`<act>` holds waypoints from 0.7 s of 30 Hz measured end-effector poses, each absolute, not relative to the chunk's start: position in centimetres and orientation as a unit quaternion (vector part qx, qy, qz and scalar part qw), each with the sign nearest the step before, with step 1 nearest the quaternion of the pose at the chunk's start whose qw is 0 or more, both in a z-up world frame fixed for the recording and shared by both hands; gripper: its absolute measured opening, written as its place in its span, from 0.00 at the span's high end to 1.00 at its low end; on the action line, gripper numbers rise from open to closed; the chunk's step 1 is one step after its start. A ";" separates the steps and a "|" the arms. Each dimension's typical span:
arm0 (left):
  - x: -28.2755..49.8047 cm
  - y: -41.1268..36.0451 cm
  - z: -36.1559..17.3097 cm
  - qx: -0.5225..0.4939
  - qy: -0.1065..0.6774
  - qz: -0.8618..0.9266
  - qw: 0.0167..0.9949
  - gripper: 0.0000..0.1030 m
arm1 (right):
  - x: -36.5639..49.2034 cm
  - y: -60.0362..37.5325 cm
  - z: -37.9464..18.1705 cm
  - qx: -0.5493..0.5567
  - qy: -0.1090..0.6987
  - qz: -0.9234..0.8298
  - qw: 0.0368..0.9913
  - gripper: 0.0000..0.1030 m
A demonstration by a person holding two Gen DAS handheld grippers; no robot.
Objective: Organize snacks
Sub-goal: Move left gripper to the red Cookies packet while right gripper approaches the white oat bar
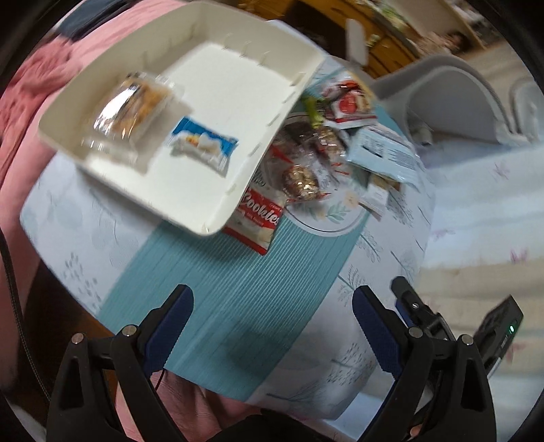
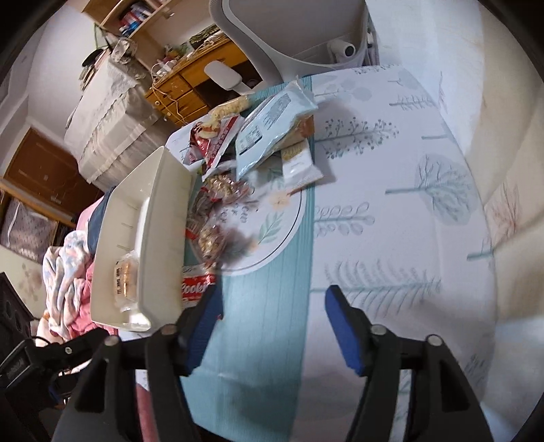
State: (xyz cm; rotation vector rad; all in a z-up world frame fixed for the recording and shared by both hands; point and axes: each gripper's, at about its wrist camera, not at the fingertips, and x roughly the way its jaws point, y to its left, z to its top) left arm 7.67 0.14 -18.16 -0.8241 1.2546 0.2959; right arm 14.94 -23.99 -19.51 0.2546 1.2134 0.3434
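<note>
A white tray (image 1: 272,112) sits at the table's left side; it also shows in the right wrist view (image 2: 163,238). In it lie a clear-wrapped pastry (image 1: 129,108) and a blue-and-white snack packet (image 1: 204,144). Beside the tray is a pile of snacks: a red cookies pack (image 1: 260,217), clear-wrapped nut bars (image 1: 301,182), a pale blue bag (image 1: 384,153) and a red packet (image 1: 350,105). My left gripper (image 1: 272,312) is open and empty above the teal table strip. My right gripper (image 2: 272,312) is open and empty near the front edge.
The table has a teal and white tree-print cloth (image 2: 391,204). A grey chair (image 2: 299,30) stands at its far side. Pink bedding (image 1: 27,95) lies left of the tray. A wooden desk (image 2: 190,88) stands behind.
</note>
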 end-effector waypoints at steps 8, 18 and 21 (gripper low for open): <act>8.9 -0.8 -20.5 -0.424 0.562 0.224 0.674 0.09 | 19.3 -24.9 -20.6 0.085 0.554 0.178 0.809 0.36; 9.9 0.3 -23.0 -0.513 0.495 0.331 0.618 0.09 | 23.4 -23.8 -23.5 0.065 0.543 0.177 0.818 0.36; 10.8 0.4 -23.7 -0.515 0.489 0.349 0.612 0.09 | 24.5 -23.3 -24.4 0.054 0.541 0.176 0.821 0.36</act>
